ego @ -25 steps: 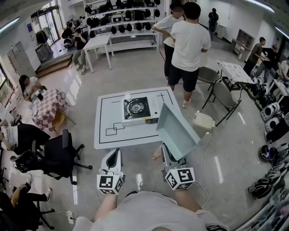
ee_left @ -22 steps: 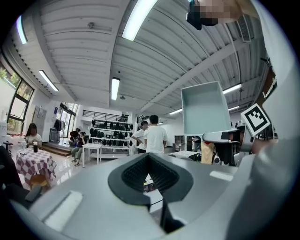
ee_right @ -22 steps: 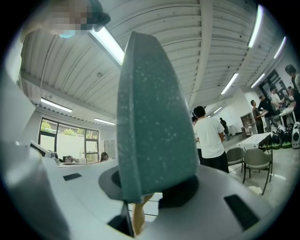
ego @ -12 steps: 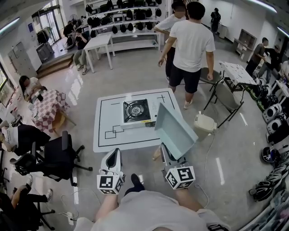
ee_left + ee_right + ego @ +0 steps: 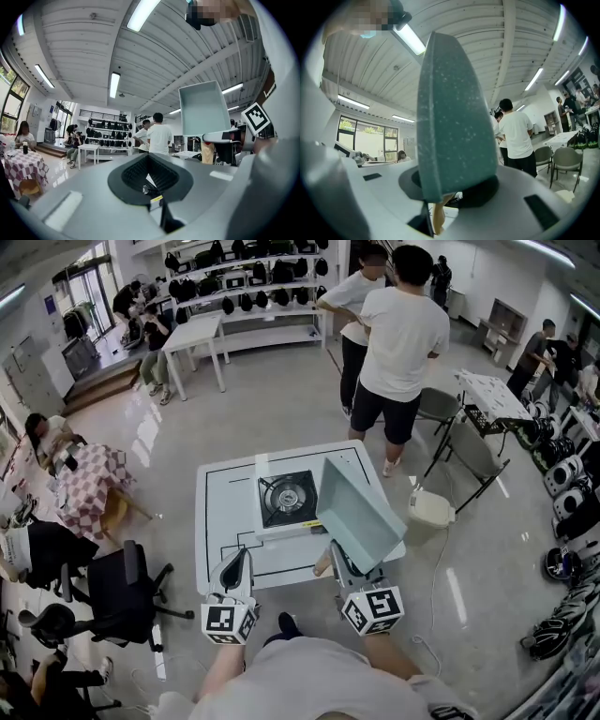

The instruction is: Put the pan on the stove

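A rectangular pale teal pan (image 5: pixel 361 512) stands tilted on edge, with my right gripper (image 5: pixel 342 554) shut on its wooden handle (image 5: pixel 323 563). In the right gripper view the pan (image 5: pixel 454 126) fills the middle and the handle (image 5: pixel 438 215) sits between the jaws. The gas stove (image 5: pixel 286 498) rests on the white table (image 5: pixel 220 512), just left of the pan and beyond both grippers. My left gripper (image 5: pixel 239 563) hovers at the table's near edge, its jaws together and nothing in them. The left gripper view shows the pan (image 5: pixel 204 108) up at the right.
Two people (image 5: pixel 403 334) stand just beyond the table's far right corner. A black office chair (image 5: pixel 112 577) is at the left, a checked table (image 5: pixel 89 479) further left. A white stool (image 5: pixel 431 507) and a grey chair (image 5: pixel 450 427) stand at the right.
Both grippers and the pan have come forward; the table and stove now lie much nearer, with the pan over the table's right part. The jaws have not changed.
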`<state>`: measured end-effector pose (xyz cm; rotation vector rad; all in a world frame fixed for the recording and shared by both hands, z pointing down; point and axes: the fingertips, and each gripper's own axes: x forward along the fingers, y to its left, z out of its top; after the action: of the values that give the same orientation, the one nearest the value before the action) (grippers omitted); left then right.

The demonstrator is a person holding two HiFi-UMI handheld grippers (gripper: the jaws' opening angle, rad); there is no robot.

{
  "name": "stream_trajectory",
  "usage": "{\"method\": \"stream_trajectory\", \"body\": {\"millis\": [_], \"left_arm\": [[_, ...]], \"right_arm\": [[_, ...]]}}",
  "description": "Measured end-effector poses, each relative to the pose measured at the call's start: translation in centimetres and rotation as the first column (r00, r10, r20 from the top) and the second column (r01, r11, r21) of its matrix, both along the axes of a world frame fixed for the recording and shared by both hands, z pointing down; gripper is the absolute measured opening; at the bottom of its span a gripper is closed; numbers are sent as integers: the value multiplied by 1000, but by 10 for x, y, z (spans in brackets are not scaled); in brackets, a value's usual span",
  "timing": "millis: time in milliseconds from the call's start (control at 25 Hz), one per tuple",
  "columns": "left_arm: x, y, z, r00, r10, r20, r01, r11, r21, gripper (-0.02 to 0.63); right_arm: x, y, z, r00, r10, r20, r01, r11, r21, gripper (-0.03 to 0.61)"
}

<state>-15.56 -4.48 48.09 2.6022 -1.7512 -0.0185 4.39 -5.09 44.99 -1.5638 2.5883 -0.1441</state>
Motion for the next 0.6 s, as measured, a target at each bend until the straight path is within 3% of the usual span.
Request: {"method": "stream_trajectory", "body": {"millis": [360,600], "left_arm": [[-56,-102,0,999,38,-20,-38,999,4,8],[-64,-134,10,999,40,-35,-40,999,-17,8]], "right_arm": [[-51,-92,-6,999,50,8,-50,999,15,118],[-61,-123,2,999,46,-4,-46,999,-1,118]]}}
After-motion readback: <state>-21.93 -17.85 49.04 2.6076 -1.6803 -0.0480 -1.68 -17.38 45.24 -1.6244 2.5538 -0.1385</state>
